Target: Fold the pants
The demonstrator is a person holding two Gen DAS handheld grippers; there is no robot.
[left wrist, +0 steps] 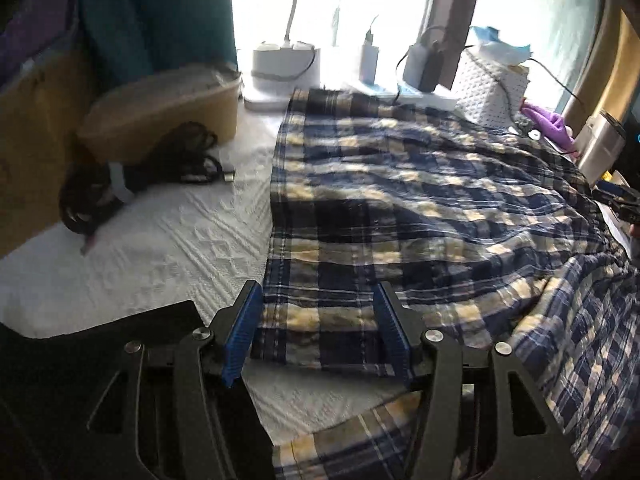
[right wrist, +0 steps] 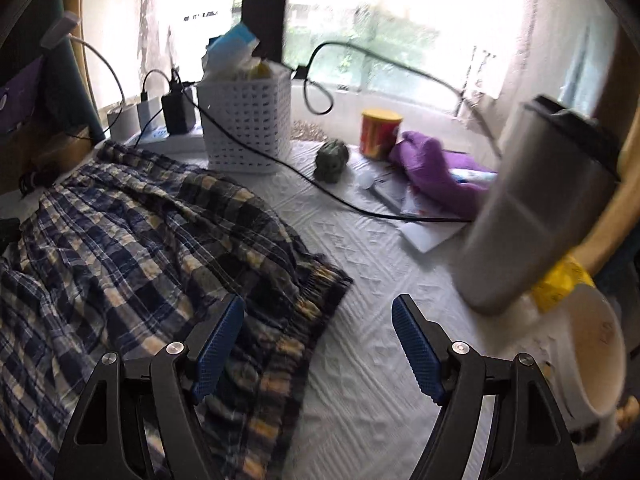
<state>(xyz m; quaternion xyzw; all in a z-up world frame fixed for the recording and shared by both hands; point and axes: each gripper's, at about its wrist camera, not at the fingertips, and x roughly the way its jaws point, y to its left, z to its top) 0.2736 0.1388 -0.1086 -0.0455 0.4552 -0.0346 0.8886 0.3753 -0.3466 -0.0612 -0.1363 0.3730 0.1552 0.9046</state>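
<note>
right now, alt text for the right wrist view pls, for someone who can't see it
The open right gripper hangs empty over the white textured cover, its left finger above the waistband of the blue plaid pants. Beyond stand a white basket, a purple cloth and a grey tumbler.

My left gripper (left wrist: 316,332) and right gripper (right wrist: 318,350) both point steeply down, jaws apart, nothing gripped between my 4 pads.
</note>
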